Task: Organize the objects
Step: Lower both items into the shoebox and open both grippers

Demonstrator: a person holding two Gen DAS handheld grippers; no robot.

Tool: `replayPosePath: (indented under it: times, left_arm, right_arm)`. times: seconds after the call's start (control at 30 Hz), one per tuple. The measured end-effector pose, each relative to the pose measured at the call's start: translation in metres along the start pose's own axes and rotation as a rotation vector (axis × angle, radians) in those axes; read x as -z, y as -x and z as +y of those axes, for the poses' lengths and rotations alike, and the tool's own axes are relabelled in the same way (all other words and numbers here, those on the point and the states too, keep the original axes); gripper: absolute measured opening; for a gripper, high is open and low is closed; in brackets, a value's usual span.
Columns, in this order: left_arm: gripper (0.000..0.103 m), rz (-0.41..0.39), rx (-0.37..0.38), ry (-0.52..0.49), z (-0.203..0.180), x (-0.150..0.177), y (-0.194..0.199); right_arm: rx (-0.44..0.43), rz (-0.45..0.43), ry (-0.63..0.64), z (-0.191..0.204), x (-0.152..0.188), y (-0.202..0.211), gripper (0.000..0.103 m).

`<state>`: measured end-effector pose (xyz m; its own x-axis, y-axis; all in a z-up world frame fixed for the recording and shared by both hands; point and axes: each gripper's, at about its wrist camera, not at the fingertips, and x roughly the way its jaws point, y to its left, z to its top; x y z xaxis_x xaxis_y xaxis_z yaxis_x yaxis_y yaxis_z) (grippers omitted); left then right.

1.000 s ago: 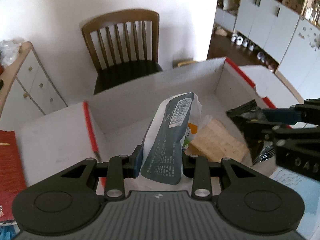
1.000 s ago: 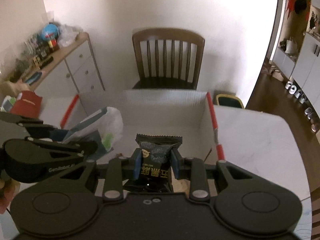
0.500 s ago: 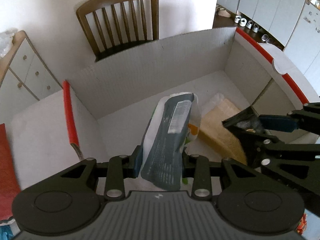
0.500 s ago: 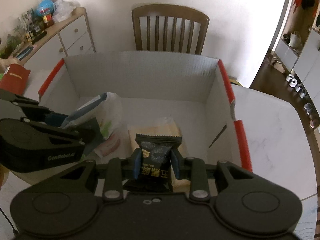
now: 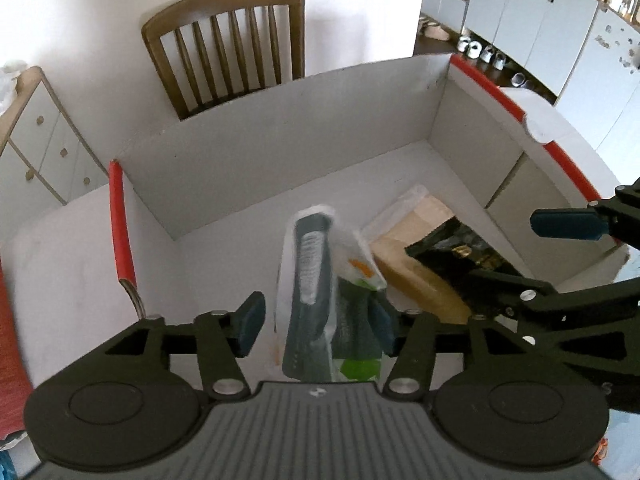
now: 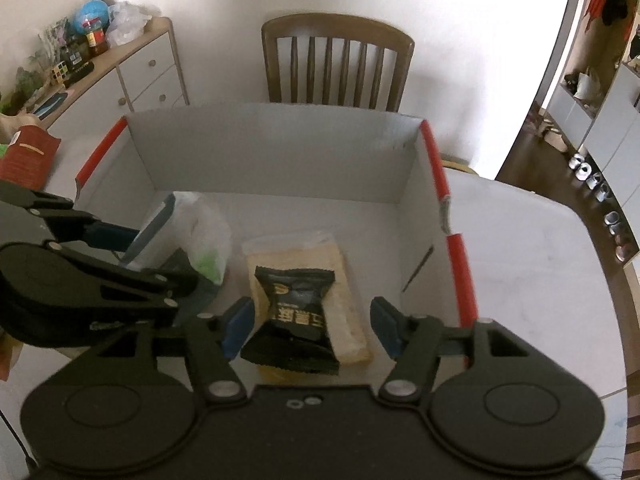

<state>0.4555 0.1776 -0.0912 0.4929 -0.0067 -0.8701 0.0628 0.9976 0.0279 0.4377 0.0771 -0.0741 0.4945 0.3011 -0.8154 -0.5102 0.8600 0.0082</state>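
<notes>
A white cardboard box with red edge strips stands open on the table. Over its inside, my left gripper has its jaws opening. A grey-and-white snack bag stands loosely between them, clear of the left pad. To its right, the jaws of my right gripper are opening too. A black snack packet lies between them, gaps on both sides, resting on a tan cracker pack on the box floor.
A wooden chair stands behind the box against the wall. A white sideboard with clutter is at the left, a red bag on the table's left. White table top lies right of the box.
Both grippers have sunk into the box and opened. The grey-and-white bag and the black packet, gripped before, now sit loose between the pads.
</notes>
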Motion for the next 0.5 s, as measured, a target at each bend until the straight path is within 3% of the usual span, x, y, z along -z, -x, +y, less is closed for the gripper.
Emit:
replayPosePath:
  times: [0.1,0.5]
  left_arm:
    - [0.07,-0.029,-0.006,0.007,-0.001,-0.002,0.007]
    - [0.07,-0.083,0.006,0.034,-0.007,-0.002,0.048]
  right_arm:
    - [-0.002,-0.019,-0.002,-0.004,-0.001,0.01,0.067]
    - [-0.032,-0.085,0.011,-0.016,0.007,0.059,0.074]
